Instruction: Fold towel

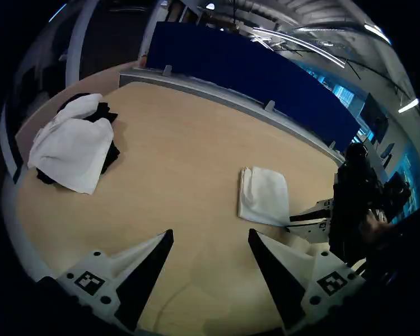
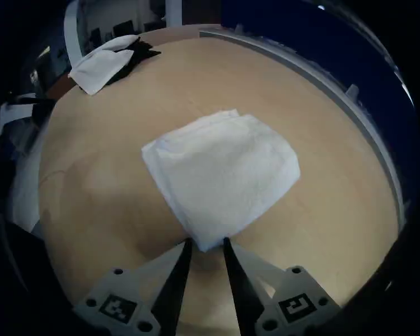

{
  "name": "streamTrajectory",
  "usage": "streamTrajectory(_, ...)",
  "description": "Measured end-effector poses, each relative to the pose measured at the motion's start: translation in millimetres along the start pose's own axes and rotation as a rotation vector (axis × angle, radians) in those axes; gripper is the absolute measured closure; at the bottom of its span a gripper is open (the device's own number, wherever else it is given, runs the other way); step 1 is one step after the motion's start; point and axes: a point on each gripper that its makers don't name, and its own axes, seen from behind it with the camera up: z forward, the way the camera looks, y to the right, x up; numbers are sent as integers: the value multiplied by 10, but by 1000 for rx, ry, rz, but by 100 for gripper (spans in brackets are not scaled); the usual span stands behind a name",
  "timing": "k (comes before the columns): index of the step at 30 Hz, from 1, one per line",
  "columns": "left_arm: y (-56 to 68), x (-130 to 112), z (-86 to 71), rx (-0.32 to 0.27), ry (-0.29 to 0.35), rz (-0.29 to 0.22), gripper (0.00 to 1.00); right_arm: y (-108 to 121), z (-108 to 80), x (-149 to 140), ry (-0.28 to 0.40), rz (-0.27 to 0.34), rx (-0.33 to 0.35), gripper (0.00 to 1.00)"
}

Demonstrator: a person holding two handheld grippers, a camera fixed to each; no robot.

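Observation:
A folded white towel (image 2: pixel 224 168) lies flat on the light wooden table (image 2: pixel 333 185). Its near corner sits between the narrowed fingers of my right gripper (image 2: pixel 207 244), which is shut on that corner. In the left gripper view the same towel (image 1: pixel 263 196) rests right of centre. The right gripper (image 1: pixel 306 219) touches its near edge, and a person's hand (image 1: pixel 372 229) holds that gripper. My left gripper (image 1: pixel 210 235) hovers open over bare tabletop, short of the towel, with nothing between its fingers.
A heap of white and black cloths (image 1: pixel 73 143) lies at the table's far left corner, also seen as the cloth heap (image 2: pixel 106 61) in the right gripper view. A blue partition (image 1: pixel 249 73) with a grey rail runs along the table's far edge.

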Motion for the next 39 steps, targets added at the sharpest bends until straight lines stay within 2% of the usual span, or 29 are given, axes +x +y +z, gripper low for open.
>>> streamTrajectory(4, 0, -3, 8, -1, -1, -2, 0, 2, 22, 2, 1, 7, 3, 61)
streamTrajectory(14, 20, -18, 23, 0, -3, 2, 0, -26, 47, 37, 17, 23, 19, 91)
streamTrajectory(20, 32, -8, 14, -1, -2, 6, 0, 13, -21, 100, 36, 2, 3, 94)
streamTrajectory(26, 67, 53, 30, -9, 4, 15, 0, 162, -208, 364, 96, -26, -34, 94)
streamTrajectory(39, 191, 299, 65, -37, 31, 62, 0, 533, -906, 1282, 285, -54, -111, 94)
